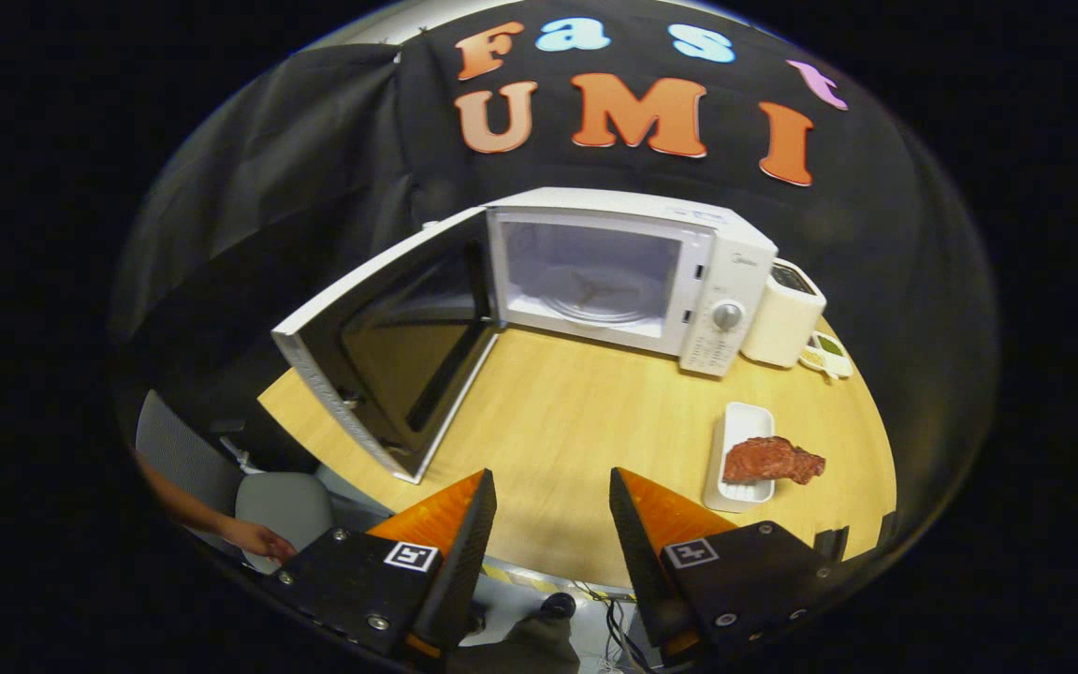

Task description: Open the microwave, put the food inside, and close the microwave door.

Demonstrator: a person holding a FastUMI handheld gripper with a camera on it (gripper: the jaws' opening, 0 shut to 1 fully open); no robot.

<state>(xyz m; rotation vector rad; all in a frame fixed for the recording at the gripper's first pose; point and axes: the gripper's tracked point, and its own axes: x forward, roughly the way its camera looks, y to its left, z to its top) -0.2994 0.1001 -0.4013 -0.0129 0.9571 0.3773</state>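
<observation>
Now the microwave point(633, 281) stands with its door point(389, 360) swung wide, and the claw point(553, 524) hangs released, grasping nothing, above the near worktop point(576, 431) edge. The meat point(771, 461) lies on a white tray point(735, 431) ahead and right of the fingers, overhanging its right rim. It looks soft, floppy, perhaps slick; best pinched across its thick middle. Its long axis runs crosswise to the tray.

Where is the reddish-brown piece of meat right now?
The reddish-brown piece of meat lies across the white rectangular tray on the wooden table, beyond the open gripper, off its right finger.
</observation>
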